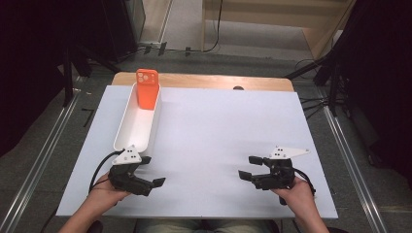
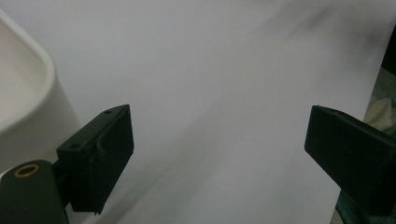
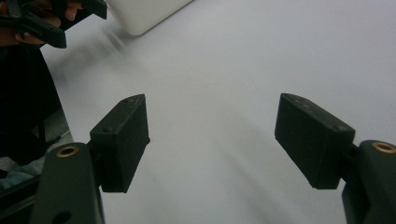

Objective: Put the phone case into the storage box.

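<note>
White covering spreads across the counter, with a strip of bare wood showing along its far edge. Around it lie a grey floor, metal rails on both sides, dark stands and cables, and pale wooden furniture at the back.

On the left part of the counter stands a long, narrow white tray, running from the near left toward the far edge. An orange phone stands upright in the tray's far end, leaning against the end wall, its camera lenses facing the viewer and its top rising above the rim.

From the bottom of the high view come the person's two forearms. The left hand holds the left gripper just beside the near end of the tray, pointing to the right. Its jaws are spread wide and hold nothing. In the left gripper view, the rounded corner of the tray sits at the far left, next to one jaw, and bare white counter lies between the two jaws.

The right hand holds the right gripper over the near right part of the counter, well apart from the tray, pointing left toward the other gripper. Its jaws are also spread wide and empty. The right gripper view shows blank counter between them, with the left hand and the tray's end in the top left corner.
</note>
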